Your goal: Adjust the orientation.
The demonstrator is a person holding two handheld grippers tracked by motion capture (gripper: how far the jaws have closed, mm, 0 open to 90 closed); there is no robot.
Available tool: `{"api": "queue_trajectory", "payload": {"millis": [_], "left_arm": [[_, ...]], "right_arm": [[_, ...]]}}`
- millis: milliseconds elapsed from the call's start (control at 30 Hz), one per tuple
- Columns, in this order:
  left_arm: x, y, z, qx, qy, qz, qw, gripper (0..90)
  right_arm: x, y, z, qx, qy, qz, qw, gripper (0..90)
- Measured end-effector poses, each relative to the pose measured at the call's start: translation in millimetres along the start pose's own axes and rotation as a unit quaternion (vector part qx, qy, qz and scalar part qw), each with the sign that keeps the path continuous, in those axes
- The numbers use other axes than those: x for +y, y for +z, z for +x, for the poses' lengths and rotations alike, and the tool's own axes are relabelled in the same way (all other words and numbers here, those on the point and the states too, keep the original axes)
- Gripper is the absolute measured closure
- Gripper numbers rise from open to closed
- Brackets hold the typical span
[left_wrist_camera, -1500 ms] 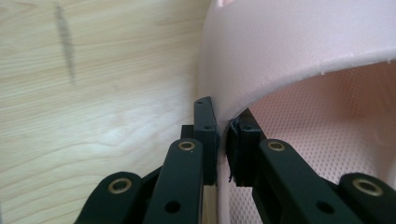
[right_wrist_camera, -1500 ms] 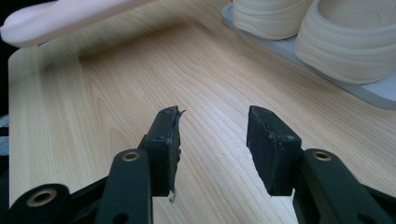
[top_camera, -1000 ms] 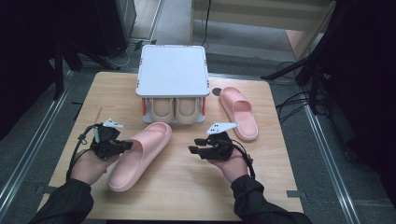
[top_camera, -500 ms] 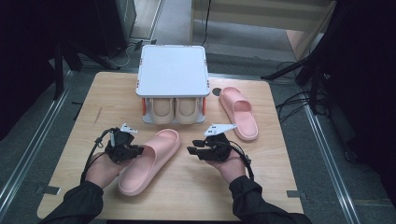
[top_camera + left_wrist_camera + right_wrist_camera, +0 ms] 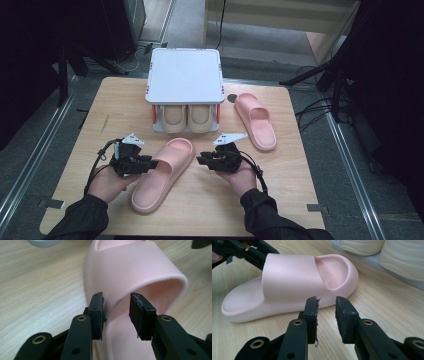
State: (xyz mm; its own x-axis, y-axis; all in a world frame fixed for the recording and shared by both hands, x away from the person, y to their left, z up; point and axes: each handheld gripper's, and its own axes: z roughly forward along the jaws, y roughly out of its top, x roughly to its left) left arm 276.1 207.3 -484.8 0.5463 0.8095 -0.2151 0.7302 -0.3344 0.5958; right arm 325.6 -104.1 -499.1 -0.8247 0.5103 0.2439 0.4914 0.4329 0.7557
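Observation:
A pink slipper (image 5: 165, 172) lies on the wooden table (image 5: 110, 105) between my two grippers, toe toward the rack. My left gripper (image 5: 148, 163) is at its left side. In the left gripper view its jaws (image 5: 116, 300) straddle the slipper's side wall (image 5: 130, 270), one outside, one inside. They have just been opening, and the inner pad stands off the wall. My right gripper (image 5: 201, 161) sits just right of the slipper. Its jaws (image 5: 325, 301) have just been closing with nothing between them, and the slipper (image 5: 289, 282) lies a short way ahead.
A second pink slipper (image 5: 256, 120) lies at the right of the table. A white-topped shoe rack (image 5: 185, 75) stands at the back centre with a beige pair of shoes (image 5: 187, 117) under it. The person's hands and dark sleeves come in from the front edge.
The left gripper and the slipper have shifted slightly right and toward the front edge. The left jaws have opened off the slipper's wall. The right jaws have narrowed.

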Motion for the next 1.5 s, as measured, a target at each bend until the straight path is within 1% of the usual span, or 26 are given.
{"api": "queue_trajectory", "payload": {"millis": [67, 167, 200, 267, 333, 400, 433, 500, 567, 633, 733, 833, 933, 1033, 1133, 1200, 1333, 1367, 1400, 1433, 1500], "left_arm": [[-2.5, -7.4, 1.7, -0.009, -0.004, -0.005, 0.9999, 64.9], [-5.0, -14.2, 5.8, -0.018, -0.009, -0.018, 0.9996, 76.1], [-5.6, -15.0, 7.9, -0.017, -0.010, -0.016, 0.9997, 77.9], [-7.8, -15.4, 13.0, -0.015, -0.017, -0.014, 0.9997, 78.3], [-10.0, -15.7, 18.3, -0.007, -0.023, -0.015, 0.9996, 79.0], [-12.2, -12.8, 23.8, 0.000, -0.031, -0.015, 0.9994, 80.0], [-12.6, -10.9, 25.3, -0.001, -0.035, -0.012, 0.9993, 80.1], [-13.3, -5.5, 28.5, 0.001, -0.036, -0.005, 0.9993, 80.1], [-13.1, -0.2, 30.0, 0.005, -0.032, 0.000, 0.9995, 80.1], [-12.3, 5.2, 32.0, 0.000, -0.033, 0.006, 0.9994, 80.1], [-12.4, 9.5, 30.7, -0.005, -0.032, 0.013, 0.9994, 79.9], [-12.8, 10.5, 26.6, -0.003, -0.027, 0.015, 0.9995, 80.2], [-13.3, 11.4, 23.7, -0.015, -0.030, 0.014, 0.9993, 80.1], [-13.1, 12.1, 18.5, -0.018, -0.024, 0.014, 0.9995, 80.2], [-13.2, 12.1, 15.7, -0.020, -0.023, 0.014, 0.9994, 80.5], [-14.1, 13.3, 14.6, -0.026, -0.027, 0.014, 0.9992, 80.4], [-14.8, 14.3, 12.1, -0.029, -0.027, 0.015, 0.9991, 80.2], [-14.6, 14.1, 12.1, -0.032, -0.027, 0.016, 0.9990, 80.2], [-14.4, 14.0, 12.5, -0.039, -0.032, 0.014, 0.9987, 79.8], [-14.7, 13.5, 13.7, -0.050, -0.040, 0.015, 0.9979, 78.5], [-15.1, 12.5, 13.4, -0.051, -0.041, 0.011, 0.9978, 76.1]], "right_arm": [[0.7, 1.0, 1.4, 0.000, -0.001, -0.002, 1.0000, 75.2], [1.6, 2.7, 4.1, -0.002, -0.003, -0.001, 1.0000, 79.2], [1.9, 3.8, 5.0, 0.000, -0.003, -0.001, 1.0000, 80.3], [2.8, 6.6, 7.0, 0.003, -0.001, -0.002, 1.0000, 82.2], [4.0, 9.9, 9.6, 0.008, 0.000, -0.001, 1.0000, 84.5], [5.1, 14.7, 13.0, 0.014, -0.005, 0.001, 0.9999, 86.2], [5.4, 16.9, 14.8, 0.016, -0.005, 0.005, 0.9998, 86.7], [5.6, 21.7, 17.0, 0.018, -0.011, 0.008, 0.9997, 87.6], [5.2, 26.9, 20.0, 0.023, -0.011, 0.015, 0.9996, 88.2], [4.5, 31.7, 22.3, 0.029, -0.015, 0.021, 0.9992, 88.5], [3.6, 38.0, 26.7, 0.028, -0.018, 0.032, 0.9989, 88.5], [3.7, 40.9, 27.2, 0.026, -0.021, 0.032, 0.9990, 88.6], [4.5, 41.0, 24.8, 0.020, -0.018, 0.030, 0.9992, 88.5], [5.4, 41.2, 20.2, 0.014, -0.015, 0.029, 0.9994, 88.6], [6.4, 41.4, 18.4, 0.010, -0.017, 0.030, 0.9994, 88.8], [7.0, 41.2, 17.2, 0.008, -0.015, 0.030, 0.9994, 88.8], [7.6, 40.7, 15.2, 0.005, -0.014, 0.028, 0.9995, 88.8], [7.9, 40.4, 14.4, 0.005, -0.013, 0.028, 0.9995, 88.7], [8.2, 40.4, 13.9, 0.004, -0.012, 0.029, 0.9995, 88.7], [8.6, 40.6, 12.4, 0.003, -0.014, 0.029, 0.9995, 87.6], [9.1, 40.1, 9.9, 0.002, -0.016, 0.030, 0.9994, 84.2]]}}
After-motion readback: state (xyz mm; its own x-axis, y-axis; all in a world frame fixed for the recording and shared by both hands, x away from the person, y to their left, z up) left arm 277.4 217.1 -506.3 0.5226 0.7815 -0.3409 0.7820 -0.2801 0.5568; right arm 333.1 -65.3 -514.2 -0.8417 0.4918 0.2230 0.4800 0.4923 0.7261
